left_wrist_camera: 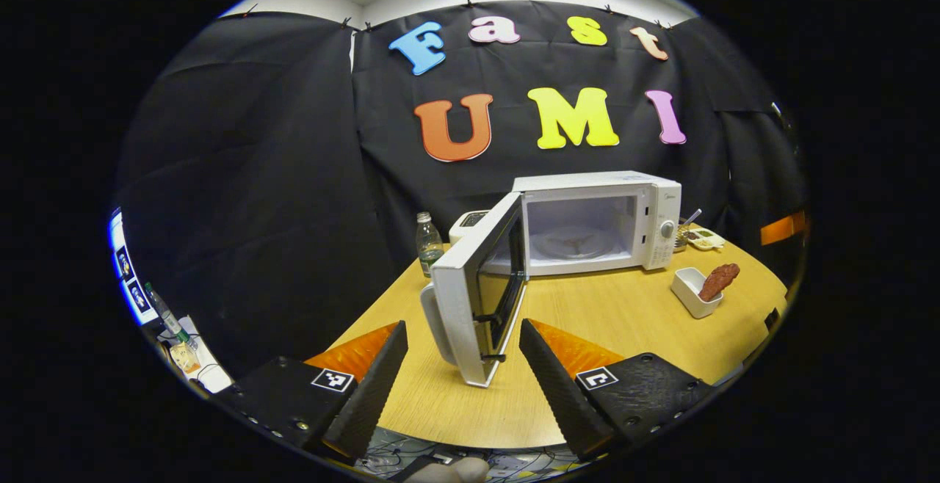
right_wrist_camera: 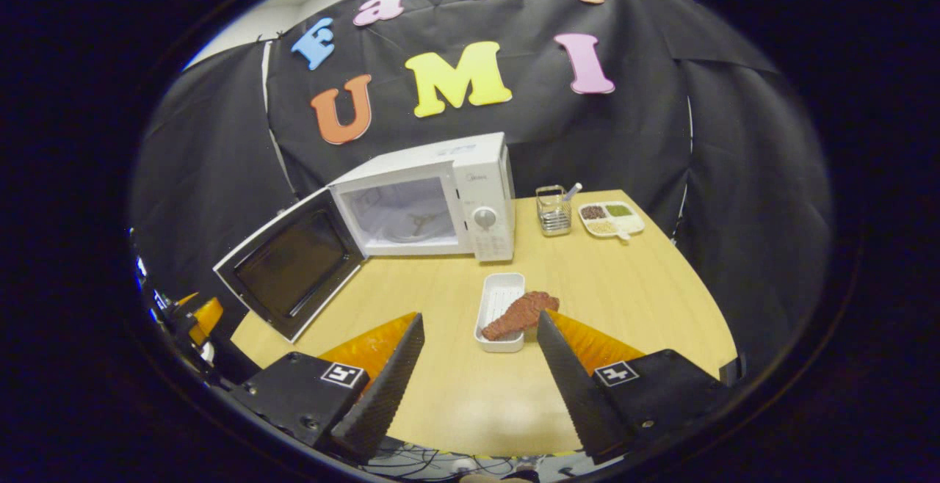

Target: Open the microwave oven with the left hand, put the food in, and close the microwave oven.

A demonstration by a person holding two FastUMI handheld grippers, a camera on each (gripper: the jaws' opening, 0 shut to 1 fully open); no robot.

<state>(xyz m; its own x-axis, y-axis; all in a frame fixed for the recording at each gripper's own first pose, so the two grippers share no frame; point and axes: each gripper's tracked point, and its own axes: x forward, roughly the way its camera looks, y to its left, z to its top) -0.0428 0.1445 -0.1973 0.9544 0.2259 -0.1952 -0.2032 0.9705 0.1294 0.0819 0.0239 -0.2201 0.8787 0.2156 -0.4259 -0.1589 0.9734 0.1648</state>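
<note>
Left gripper view: microwave [left_wrist_camera: 595, 222] door [left_wrist_camera: 477, 296] is seen swung wide, w/ left tongs [left_wrist_camera: 463, 369] spread apart, empty, straddling its edge; it could be knocked or slammed if the tongs drift. Right gripper view: right tongs [right_wrist_camera: 479, 365] are held apart just short of the food [right_wrist_camera: 520, 314], which is propped on the white tray [right_wrist_camera: 501, 299] rim on the table [right_wrist_camera: 631, 285]; an off-centre pinch could tip tray or drop food.

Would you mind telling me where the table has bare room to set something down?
The widest bare patch lies between the open microwave door and the white tray holding the brown food. The table's near right side past the tray is also bare. It is crowded behind, where the wire holder and divided dish stand beside the microwave.
</note>
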